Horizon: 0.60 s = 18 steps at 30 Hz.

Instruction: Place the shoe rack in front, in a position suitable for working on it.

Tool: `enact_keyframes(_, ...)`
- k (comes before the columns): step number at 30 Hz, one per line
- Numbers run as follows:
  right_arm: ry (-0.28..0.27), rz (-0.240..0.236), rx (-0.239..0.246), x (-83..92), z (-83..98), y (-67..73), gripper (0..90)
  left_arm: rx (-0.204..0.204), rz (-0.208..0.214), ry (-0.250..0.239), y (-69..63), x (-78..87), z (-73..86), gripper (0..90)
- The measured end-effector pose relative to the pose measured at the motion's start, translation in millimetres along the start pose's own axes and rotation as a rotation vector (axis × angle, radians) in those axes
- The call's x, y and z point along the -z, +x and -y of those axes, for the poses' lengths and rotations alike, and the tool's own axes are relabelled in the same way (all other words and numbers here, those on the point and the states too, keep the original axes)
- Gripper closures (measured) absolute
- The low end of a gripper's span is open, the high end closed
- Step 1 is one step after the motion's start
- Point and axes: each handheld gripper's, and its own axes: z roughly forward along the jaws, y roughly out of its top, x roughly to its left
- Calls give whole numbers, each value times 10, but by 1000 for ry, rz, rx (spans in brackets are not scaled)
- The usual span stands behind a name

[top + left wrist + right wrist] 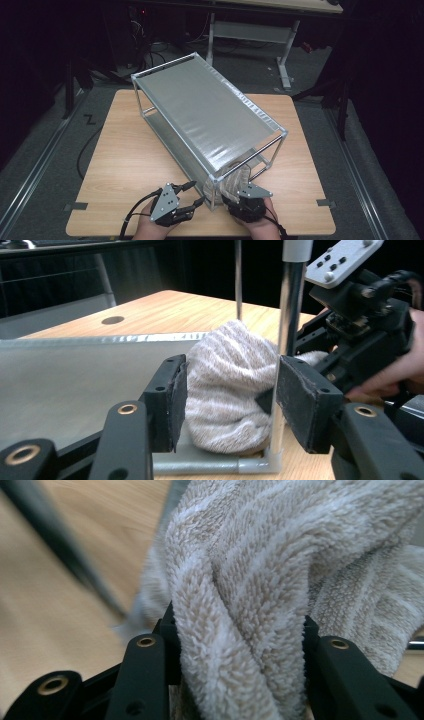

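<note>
left gripper (192,192): near edge, left of centre, jaws apart, pointing far-right, nothing pressed between pads | right gripper (231,192): near edge, just right of it, jaws clamped on a thick fold, hand (260,225) behind

A light wooden tabletop (125,165) with rounded corners stands on grey carpet floor (45,150), with small grey tape tabs (76,206) at its near corners and metal floor rails (35,165) running past on both sides. Behind it the room falls into darkness; a white-framed desk (280,35) stands at the back, with tangled cables (145,45) on the floor beside it. A black cable (85,150) curls along the carpet at the left of the tabletop.
</note>
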Motion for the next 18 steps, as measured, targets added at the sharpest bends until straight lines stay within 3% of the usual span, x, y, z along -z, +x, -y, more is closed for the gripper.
enact_keyframes(9,6,150,-58,-11,-9,-388,568,8,-32,14,47,104,49,458)
enact_keyframes(18,0,296,-174,61,48,-892,569,17,-58,24,81,184,84,488)
